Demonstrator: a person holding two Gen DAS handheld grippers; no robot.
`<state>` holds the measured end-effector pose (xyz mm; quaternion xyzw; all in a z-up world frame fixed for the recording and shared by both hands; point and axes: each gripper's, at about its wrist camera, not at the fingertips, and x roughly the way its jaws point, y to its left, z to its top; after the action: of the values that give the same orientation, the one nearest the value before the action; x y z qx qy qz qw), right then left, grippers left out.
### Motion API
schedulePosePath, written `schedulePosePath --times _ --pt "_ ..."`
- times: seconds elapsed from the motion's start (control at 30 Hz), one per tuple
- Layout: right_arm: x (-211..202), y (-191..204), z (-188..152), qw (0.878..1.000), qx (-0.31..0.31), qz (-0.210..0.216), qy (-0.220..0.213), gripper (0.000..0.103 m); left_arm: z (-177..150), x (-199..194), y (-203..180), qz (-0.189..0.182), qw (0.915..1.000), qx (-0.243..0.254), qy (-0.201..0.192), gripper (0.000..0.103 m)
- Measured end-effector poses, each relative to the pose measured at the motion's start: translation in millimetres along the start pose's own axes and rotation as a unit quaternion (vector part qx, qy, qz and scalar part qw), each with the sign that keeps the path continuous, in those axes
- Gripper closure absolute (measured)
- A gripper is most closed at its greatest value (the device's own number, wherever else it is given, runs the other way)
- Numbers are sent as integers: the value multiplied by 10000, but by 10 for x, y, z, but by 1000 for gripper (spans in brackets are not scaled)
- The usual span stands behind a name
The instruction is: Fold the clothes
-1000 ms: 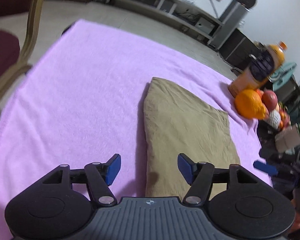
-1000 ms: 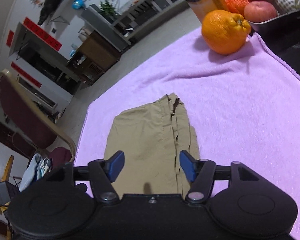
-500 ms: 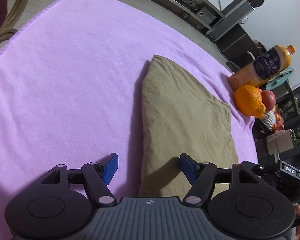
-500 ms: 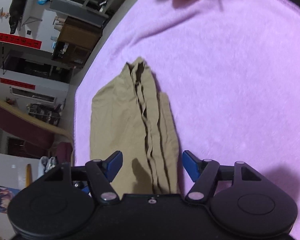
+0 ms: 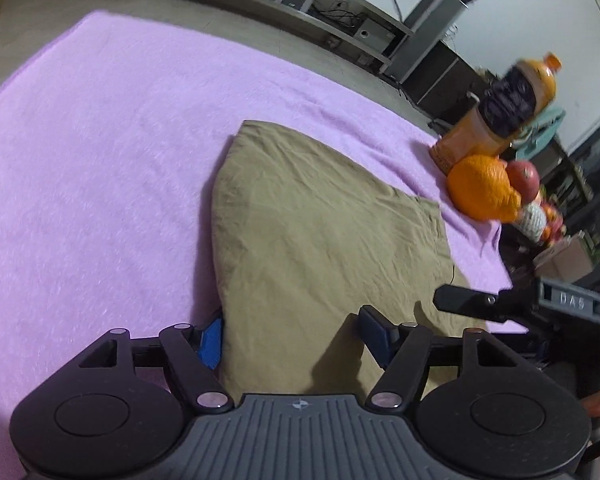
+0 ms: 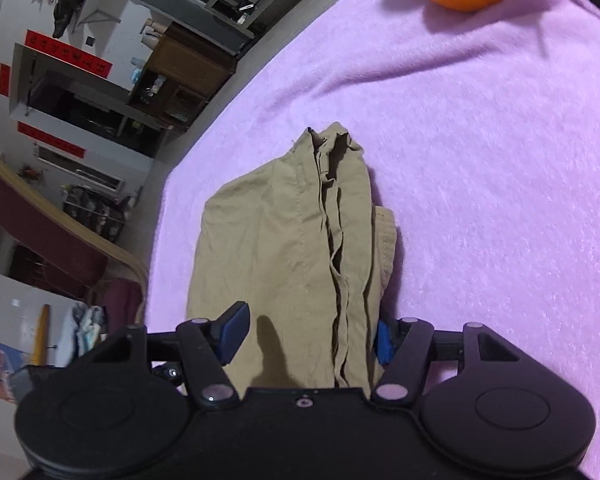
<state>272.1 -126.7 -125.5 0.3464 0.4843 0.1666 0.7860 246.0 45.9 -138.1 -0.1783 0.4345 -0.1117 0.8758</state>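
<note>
The tan cloth (image 5: 324, 240) lies flat on the purple blanket (image 5: 100, 168), and the left gripper (image 5: 290, 334) and right gripper (image 6: 310, 334) sit open over its near corners, likely to pinch and fold it.

Orange (image 5: 480, 188) on purple blanket (image 5: 100, 160); juice bottle (image 5: 500, 116) behind; red apple (image 5: 523, 174) beside. Maroon chair (image 6: 48, 232) off blanket's edge.
</note>
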Motion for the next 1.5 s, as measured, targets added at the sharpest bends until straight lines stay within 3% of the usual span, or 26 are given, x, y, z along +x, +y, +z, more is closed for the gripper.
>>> schedulePosePath --times 0.07,0.1,0.2,0.3,0.5,0.7,0.9,1.07,1.2,1.27,1.33,1.37,1.43,1.5 --pt "0 83 -97 9987 -222 -416 -187 65 -28 -42 -105 176 9995 241 -119 44" --pt "9 119 -140 9969 -397 -638 -212 84 -34 -81 -153 228 9990 341 -177 50" --pt "-182 142 -199 9973 -368 -484 -415 92 -59 -255 -292 287 9975 562 -334 60" --pt "-551 214 -278 9975 -276 -146 -634 93 -127 -519 -424 44 9977 528 -429 60" --pt "-1454 201 -532 9915 -486 99 -1202 93 -292 -789 -962 -418 9958 641 -499 60" --pt "-1901 -377 -615 9888 163 -97 -1480 93 -508 -502 -1837 -325 9913 1266 -177 60" --pt "-2232 -749 -424 9814 218 -511 -1836 93 -661 -61 -2485 -352 9880 1502 122 63" --pt "-2292 -954 -44 9781 208 -755 -1927 93 -522 329 -2842 -285 9886 1469 192 63" --pt "-2202 -1122 231 9745 36 -1171 -1914 93 -479 706 -2874 -142 9904 1290 471 61" --pt "-2087 -1234 314 9699 -47 -1560 -1871 93 -511 935 -2846 137 9898 1300 575 53" --pt "-1946 -1326 366 9627 -213 -2047 -1759 91 -498 1059 -2810 175 9897 1332 492 43" --pt "-1871 -1372 380 9593 -269 -2257 -1677 89 -467 1089 -2801 139 9900 1308 502 42" --pt "-1733 -1516 384 9560 -286 -2506 -1500 71 -418 1089 -2779 98 9908 1233 542 42" --pt "-1669 -1620 362 9532 -383 -2595 -1505 61 -425 1004 -2784 167 9900 1333 438 45"
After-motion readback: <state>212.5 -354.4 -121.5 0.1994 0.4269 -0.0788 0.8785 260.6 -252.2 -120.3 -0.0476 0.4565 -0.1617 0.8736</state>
